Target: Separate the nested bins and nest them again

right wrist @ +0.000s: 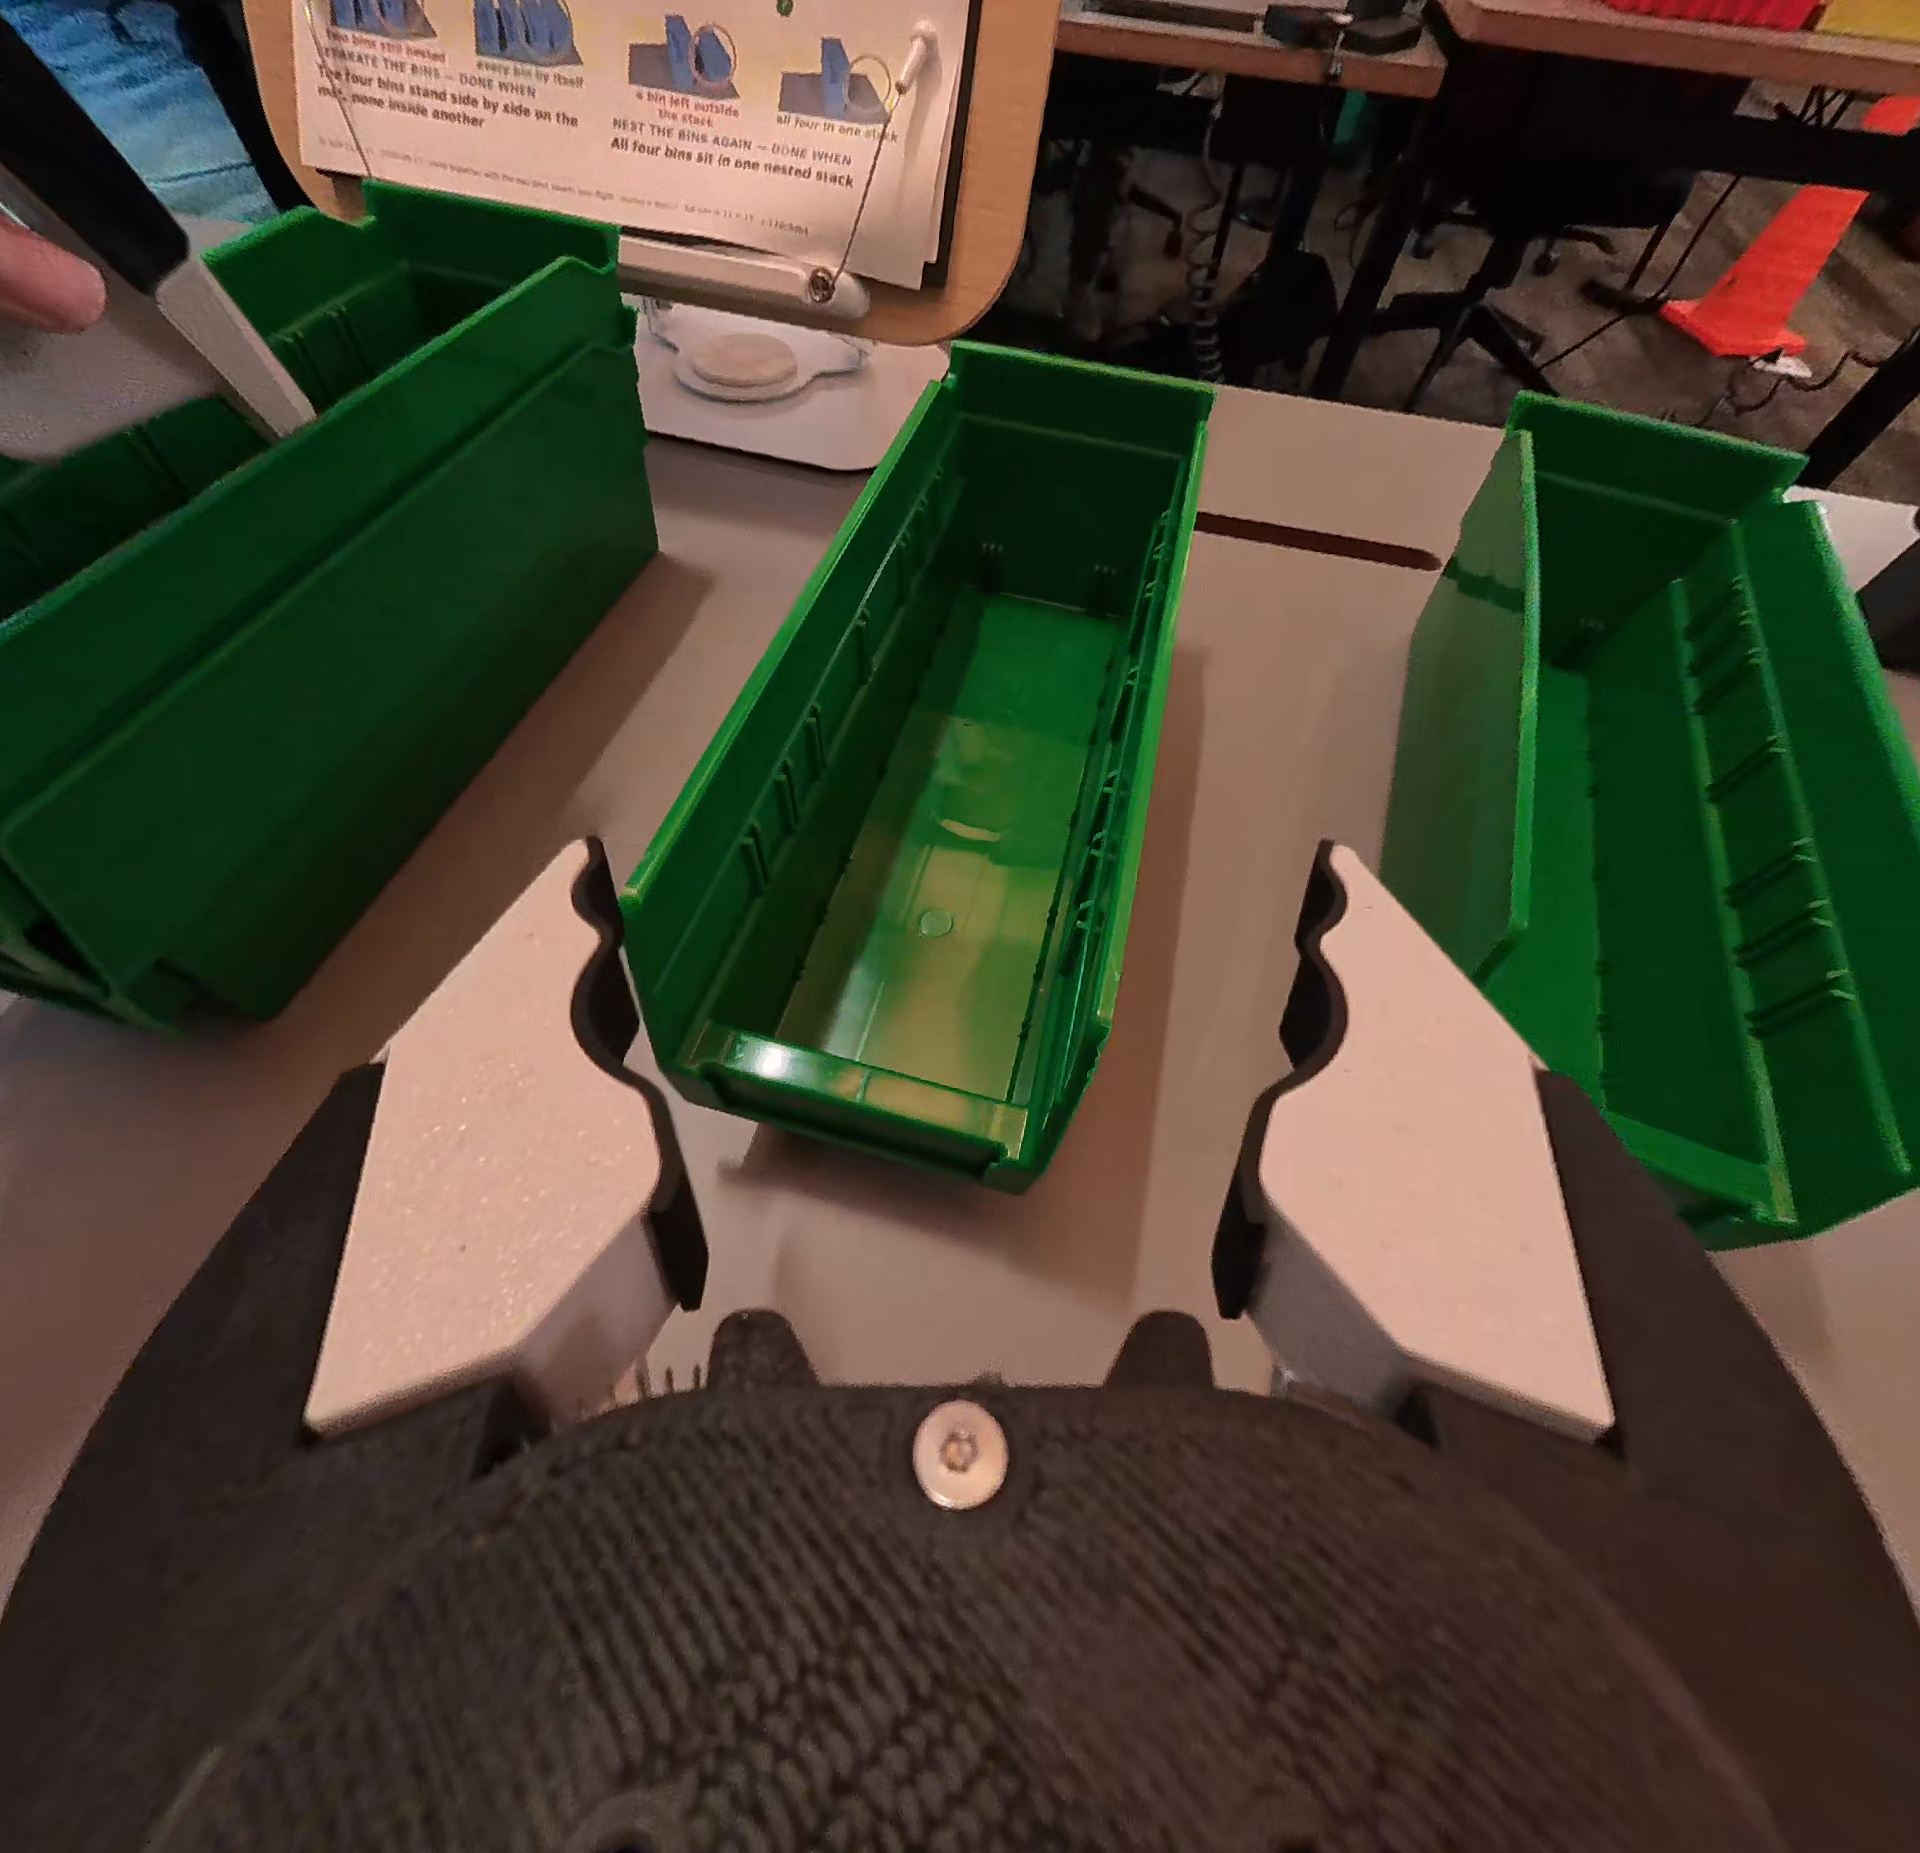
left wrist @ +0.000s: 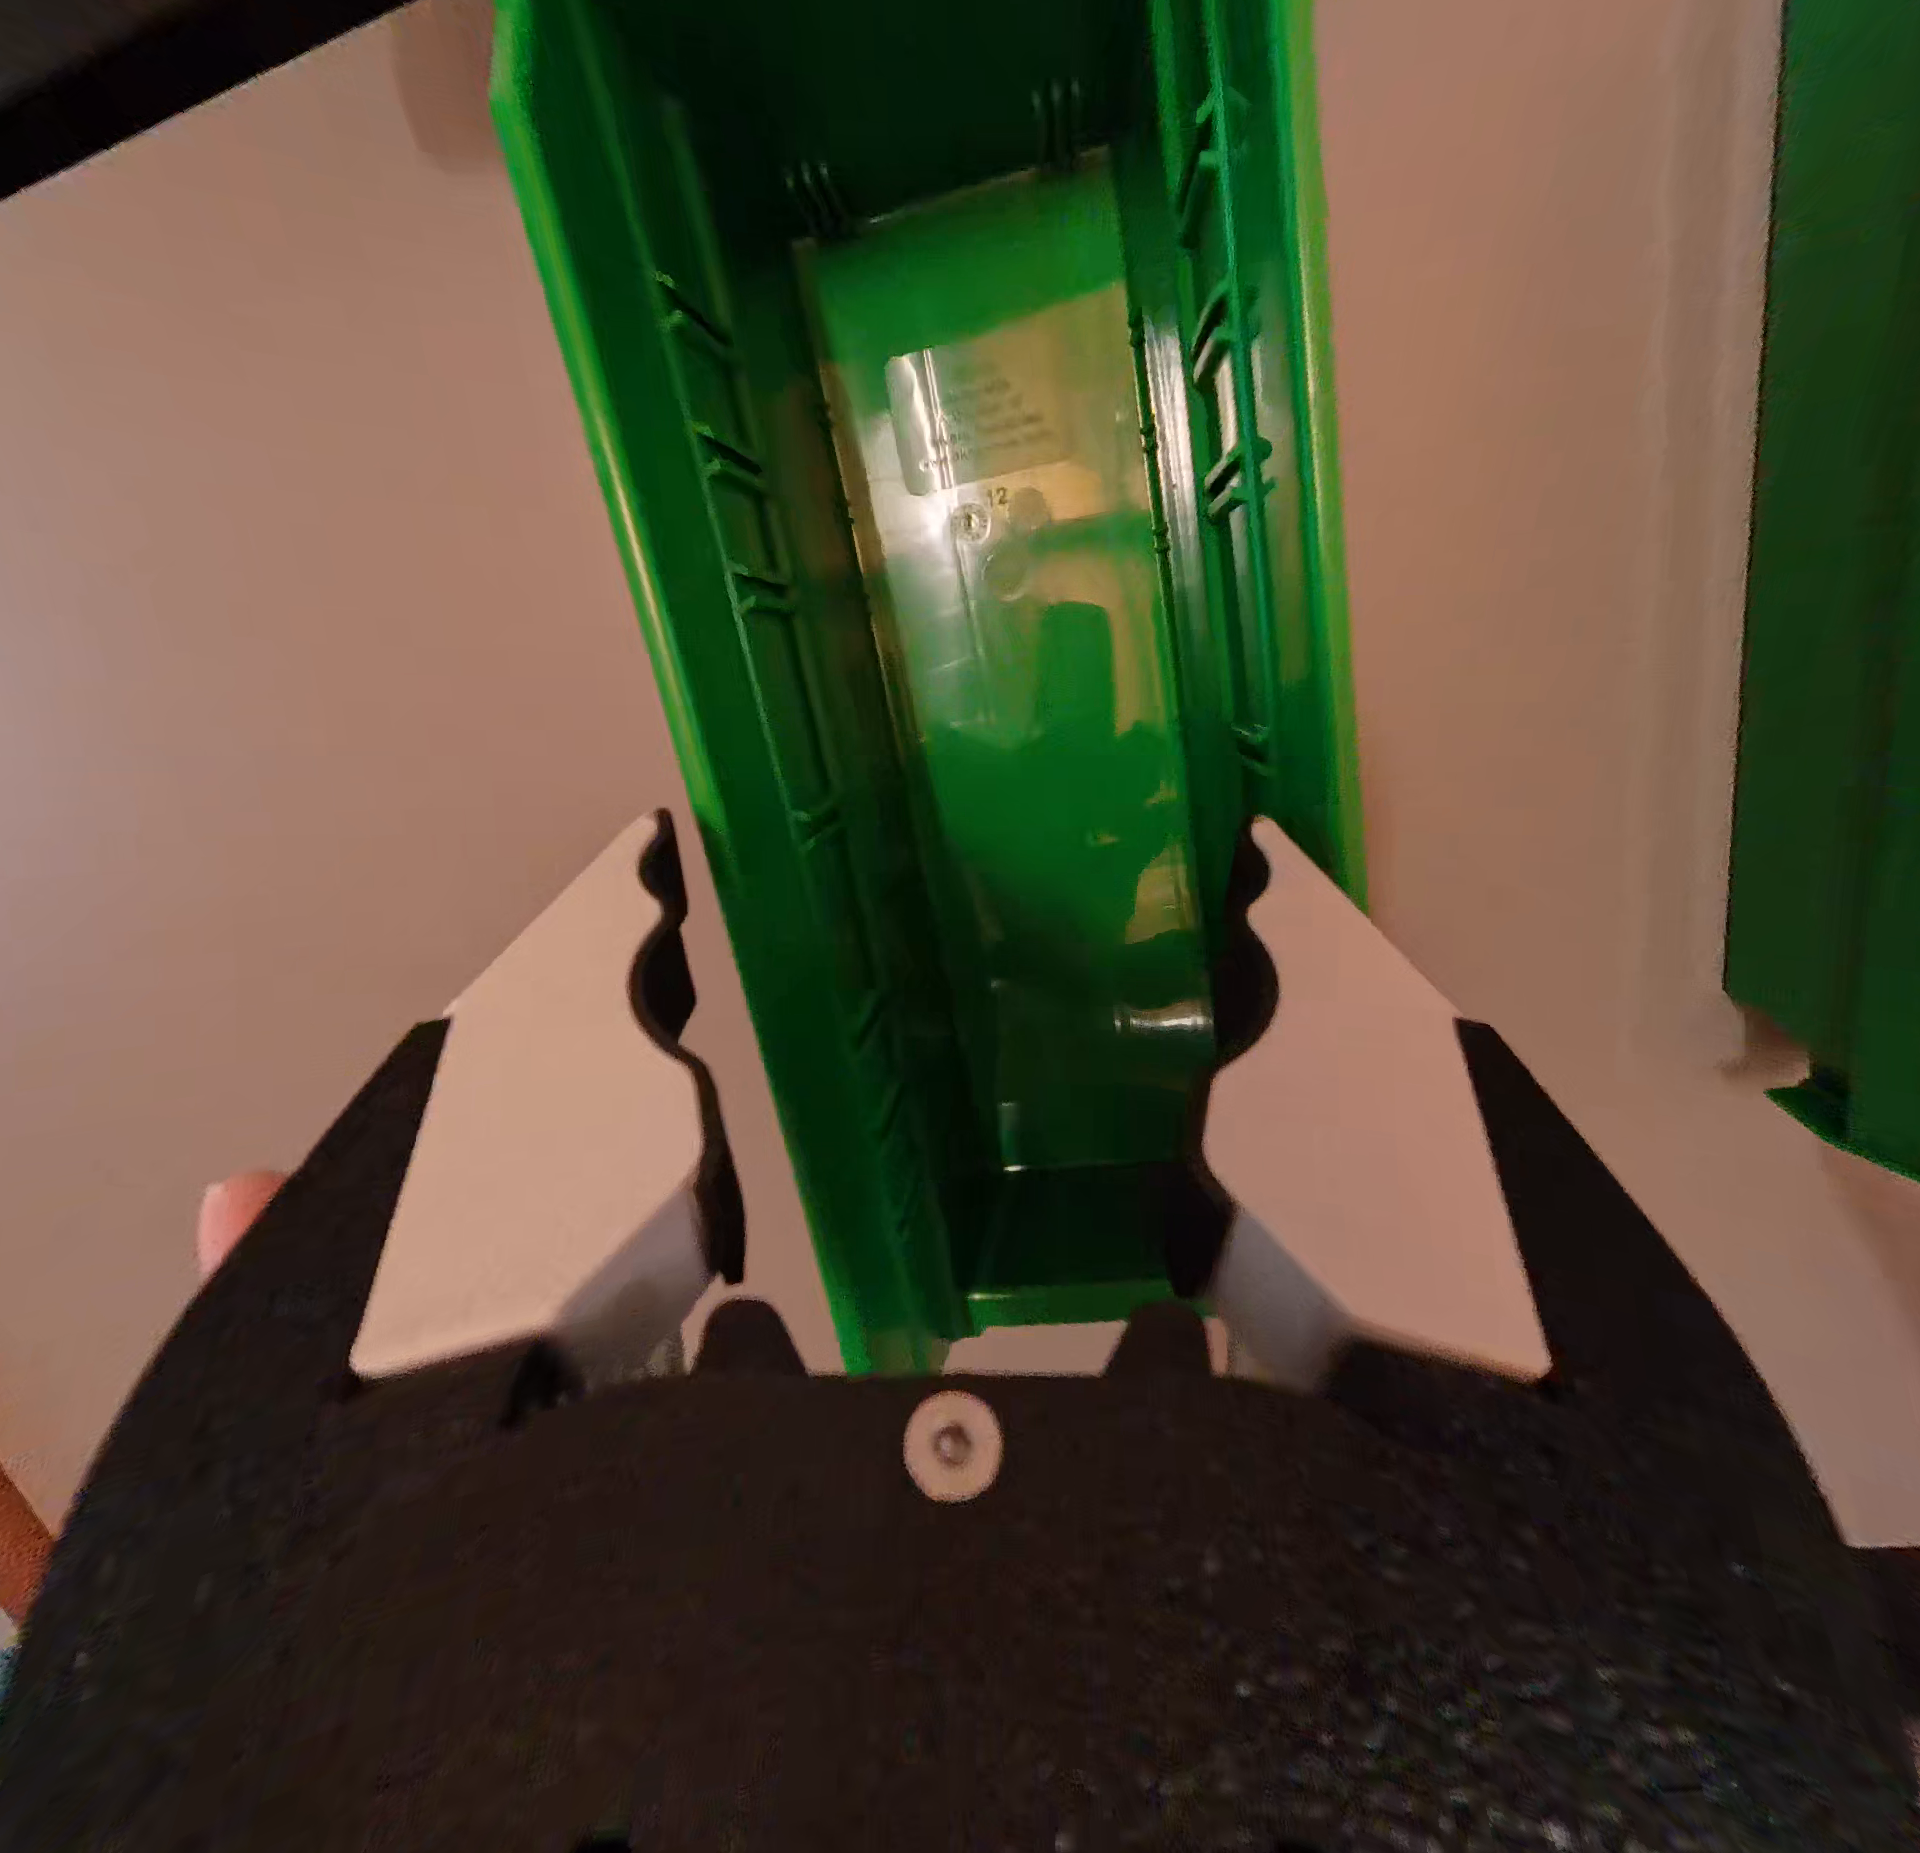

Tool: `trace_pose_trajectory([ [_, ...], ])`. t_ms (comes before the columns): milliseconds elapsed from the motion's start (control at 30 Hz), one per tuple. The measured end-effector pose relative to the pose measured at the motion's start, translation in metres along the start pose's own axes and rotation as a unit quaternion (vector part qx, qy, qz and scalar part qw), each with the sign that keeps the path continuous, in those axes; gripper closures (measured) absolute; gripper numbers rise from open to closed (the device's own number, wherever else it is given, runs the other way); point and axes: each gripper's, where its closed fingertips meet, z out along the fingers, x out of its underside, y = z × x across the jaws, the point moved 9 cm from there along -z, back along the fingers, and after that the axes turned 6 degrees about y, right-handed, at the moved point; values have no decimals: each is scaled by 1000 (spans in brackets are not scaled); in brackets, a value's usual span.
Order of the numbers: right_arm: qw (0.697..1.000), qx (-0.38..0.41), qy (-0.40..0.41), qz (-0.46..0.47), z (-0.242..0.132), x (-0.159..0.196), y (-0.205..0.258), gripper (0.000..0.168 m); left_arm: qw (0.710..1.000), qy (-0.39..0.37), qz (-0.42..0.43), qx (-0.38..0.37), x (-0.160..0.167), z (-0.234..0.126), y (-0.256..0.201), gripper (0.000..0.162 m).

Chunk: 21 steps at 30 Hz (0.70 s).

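**Green bins spread on the table, both grippers open**

The left gripper (left wrist: 961, 972) looks straight down into a long green bin (left wrist: 997, 660). Its jaws stand wide apart, one finger outside the bin's left wall, the other at the right wall; whether either pad touches the plastic cannot be told. A pale sticker (left wrist: 971, 421) lies on the bin's glossy floor. The edge of another green bin (left wrist: 1849, 556) shows at the right of this view, apart from the first across bare table (left wrist: 312, 660). A fingertip (left wrist: 234, 1216) shows beside the gripper body.

The right gripper (right wrist: 956, 1055) hovers low over the table (right wrist: 1299, 764), jaws wide open and holding nothing. Just ahead of it a single bin (right wrist: 925, 795) stands upright and empty on the table. To the left is a nested pair (right wrist: 312, 660), one bin seated inside another, with the left gripper's finger (right wrist: 197, 317) above it. To the right a tilted bin (right wrist: 1683, 785) leans outward, well apart from the middle one. Behind the bins stands an instruction sheet (right wrist: 644, 68) on a board. Further back are desks and an orange object (right wrist: 1756, 276) on the floor.
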Motion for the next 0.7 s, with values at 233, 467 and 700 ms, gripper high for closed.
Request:
trace_pose_trajectory([
  [233, 1000, -13, 5, 11, 1, 1, -2, 41, 997, -48, -17, 58, -10, -23, -2, 50],
  [467, 1000, -19, 15, 6, 5, 3, 2, 42, 999, -17, 8, 30, -5, -4, -7, 43],
  [700, 999, -22, 25, 8, 6, 5, 1, 42, 999, 4, 35, 15, -6, -1, -8, 55],
])
